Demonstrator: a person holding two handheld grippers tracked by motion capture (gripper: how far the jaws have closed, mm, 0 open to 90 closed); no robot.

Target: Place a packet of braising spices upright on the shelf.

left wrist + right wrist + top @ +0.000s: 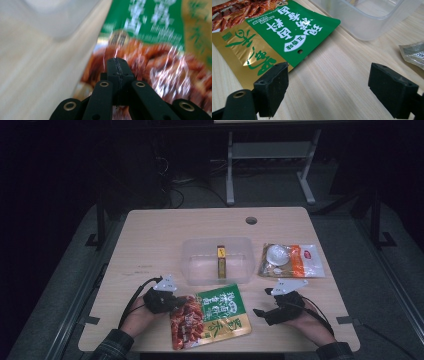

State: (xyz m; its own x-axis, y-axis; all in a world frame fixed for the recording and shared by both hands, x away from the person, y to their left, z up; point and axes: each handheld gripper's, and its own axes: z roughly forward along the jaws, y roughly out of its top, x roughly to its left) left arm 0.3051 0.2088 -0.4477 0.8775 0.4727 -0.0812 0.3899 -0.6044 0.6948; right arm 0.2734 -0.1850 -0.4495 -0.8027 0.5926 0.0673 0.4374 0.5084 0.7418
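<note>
A green, gold and red snack packet lies at the front middle of the table. My left gripper is at its left edge. In the left gripper view the packet is blurred, and the left gripper has its jaws pressed together on the foil edge. My right gripper rests on the table just right of the packet, pointing at it. In the right gripper view this gripper stands open over bare wood, with the packet ahead on the left.
A clear plastic container stands behind the packet with a narrow yellow box in it; its corner lies ahead of the right gripper. An orange and white packet lies at the right. A cable hole is near the far edge.
</note>
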